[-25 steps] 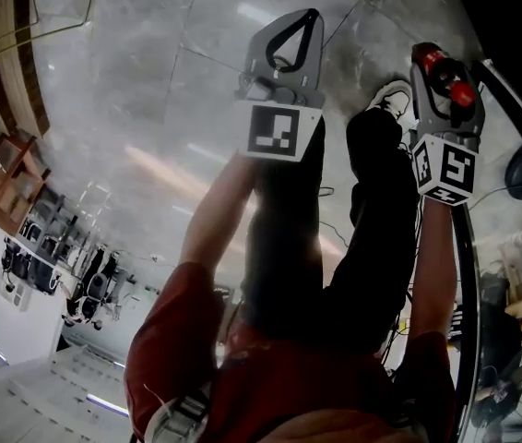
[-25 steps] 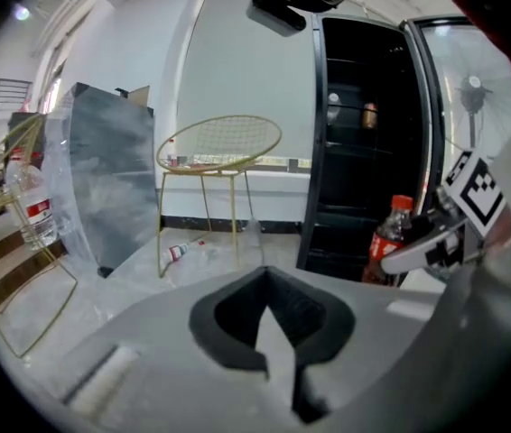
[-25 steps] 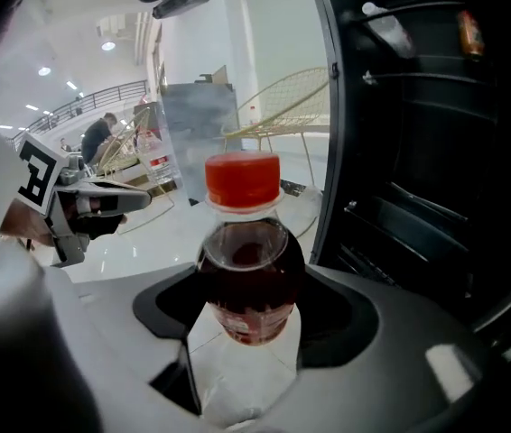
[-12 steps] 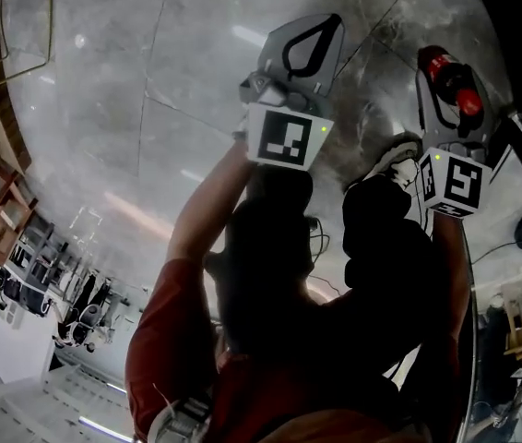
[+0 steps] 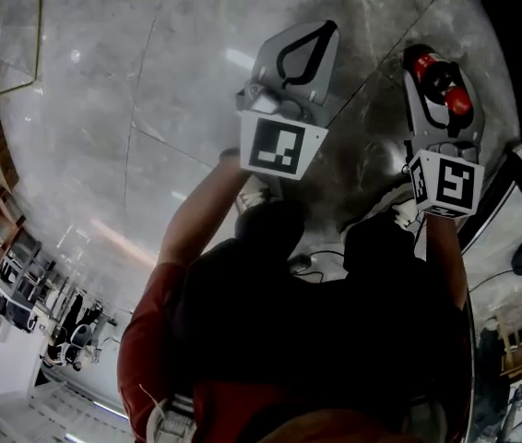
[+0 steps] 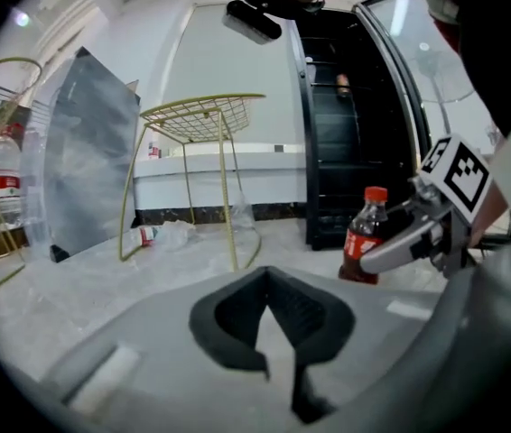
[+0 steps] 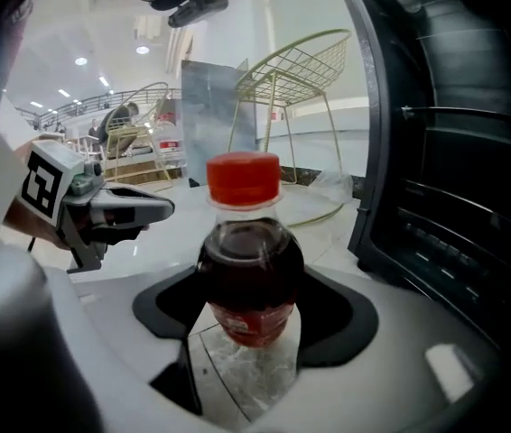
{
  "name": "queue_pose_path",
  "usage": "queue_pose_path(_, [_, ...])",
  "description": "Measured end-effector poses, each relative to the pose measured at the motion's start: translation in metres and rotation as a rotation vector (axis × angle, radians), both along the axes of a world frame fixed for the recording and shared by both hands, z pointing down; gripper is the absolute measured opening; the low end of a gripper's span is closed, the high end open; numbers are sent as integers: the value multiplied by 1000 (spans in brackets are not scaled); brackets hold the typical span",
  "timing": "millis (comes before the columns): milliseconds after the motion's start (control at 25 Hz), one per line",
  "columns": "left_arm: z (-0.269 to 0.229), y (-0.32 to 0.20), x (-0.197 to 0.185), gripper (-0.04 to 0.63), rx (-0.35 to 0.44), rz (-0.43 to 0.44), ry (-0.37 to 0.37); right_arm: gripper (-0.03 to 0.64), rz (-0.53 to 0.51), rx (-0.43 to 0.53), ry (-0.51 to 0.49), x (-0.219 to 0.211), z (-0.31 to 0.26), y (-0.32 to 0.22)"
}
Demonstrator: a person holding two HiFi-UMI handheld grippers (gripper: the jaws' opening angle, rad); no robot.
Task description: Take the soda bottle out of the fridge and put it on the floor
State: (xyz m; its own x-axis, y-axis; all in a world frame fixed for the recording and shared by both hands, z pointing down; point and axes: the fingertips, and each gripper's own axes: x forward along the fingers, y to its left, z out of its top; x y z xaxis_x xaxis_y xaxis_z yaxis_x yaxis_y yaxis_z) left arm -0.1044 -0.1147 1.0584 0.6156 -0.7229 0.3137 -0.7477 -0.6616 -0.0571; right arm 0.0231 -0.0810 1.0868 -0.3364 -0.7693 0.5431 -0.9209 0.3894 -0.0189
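The red-capped dark soda bottle (image 7: 248, 260) is gripped upright by the right claw (image 7: 254, 318) over the grey marble floor (image 5: 150, 81), left of the black fridge (image 7: 454, 197). The left claw (image 6: 272, 318) is clenched on nothing.

Bare floor (image 5: 132, 81) lies open to the left and ahead. The dark fridge (image 7: 454, 179) walls off the right side. A wire chair (image 6: 203, 115) stands farther out.

No legible print anywhere, even on the soda bottle (image 7: 248, 269).

L gripper (image 5: 327, 29) closed, R gripper (image 5: 433, 65) clamping (bottle (image 7: 249, 273))
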Motion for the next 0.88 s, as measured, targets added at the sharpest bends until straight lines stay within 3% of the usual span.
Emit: queue_pose_path(880, [4, 20, 4, -2, 36, 31, -51, 302, -23, -9, -9, -9, 16, -5])
